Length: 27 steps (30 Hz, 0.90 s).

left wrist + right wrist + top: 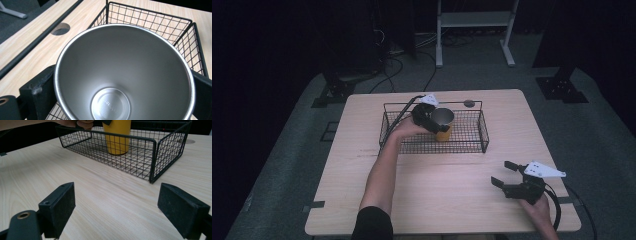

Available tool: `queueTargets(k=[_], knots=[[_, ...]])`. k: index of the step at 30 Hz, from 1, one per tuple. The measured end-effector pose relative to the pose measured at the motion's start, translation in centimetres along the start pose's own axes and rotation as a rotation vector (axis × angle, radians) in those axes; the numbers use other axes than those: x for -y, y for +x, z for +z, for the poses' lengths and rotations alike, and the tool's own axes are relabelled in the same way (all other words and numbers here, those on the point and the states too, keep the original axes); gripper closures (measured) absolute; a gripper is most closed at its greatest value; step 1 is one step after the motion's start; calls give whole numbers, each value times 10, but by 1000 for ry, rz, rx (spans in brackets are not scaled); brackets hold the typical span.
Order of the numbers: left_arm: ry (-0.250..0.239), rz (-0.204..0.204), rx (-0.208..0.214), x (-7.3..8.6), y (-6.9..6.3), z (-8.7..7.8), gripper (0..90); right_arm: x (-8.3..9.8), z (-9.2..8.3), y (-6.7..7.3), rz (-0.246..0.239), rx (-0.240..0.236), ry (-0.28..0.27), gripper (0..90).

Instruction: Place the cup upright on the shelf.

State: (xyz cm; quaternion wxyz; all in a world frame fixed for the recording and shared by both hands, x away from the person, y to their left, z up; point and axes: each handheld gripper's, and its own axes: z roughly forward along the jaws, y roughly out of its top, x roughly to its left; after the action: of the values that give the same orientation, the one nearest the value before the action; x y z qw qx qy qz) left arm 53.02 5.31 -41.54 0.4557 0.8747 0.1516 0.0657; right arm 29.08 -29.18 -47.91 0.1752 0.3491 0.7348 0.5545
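Note:
A yellow cup [443,121] with a steel inside [125,75] stands upright in the black wire basket [484,134] at the back middle of the table. My left gripper [438,125] is shut on the cup, one jaw on each side of its rim. The left hand reaches over the basket's left end. In the right gripper view the cup [117,137] looks to rest on the basket [152,157] floor. My right gripper [501,172] is open near the table's front right corner, a little above the wood, its jaws [116,205] wide apart with nothing between them.
The light wooden table [437,190] has a round cable hole [469,103] just behind the basket. A black cable [37,40] trails over the basket's back rim. A white frame [474,30] and dark stands are on the floor beyond the table.

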Motion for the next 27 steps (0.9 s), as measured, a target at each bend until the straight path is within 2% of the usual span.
queueTargets(k=[9, 27], knots=[[-27, 0, -3, 0, 0, -1, 15, 0, 0, 0, 0, -1, 0, 136], [-121, 16, -19, -10, -3, -11, 16, 0, 0, 0, -5, 0, 1, 135]])
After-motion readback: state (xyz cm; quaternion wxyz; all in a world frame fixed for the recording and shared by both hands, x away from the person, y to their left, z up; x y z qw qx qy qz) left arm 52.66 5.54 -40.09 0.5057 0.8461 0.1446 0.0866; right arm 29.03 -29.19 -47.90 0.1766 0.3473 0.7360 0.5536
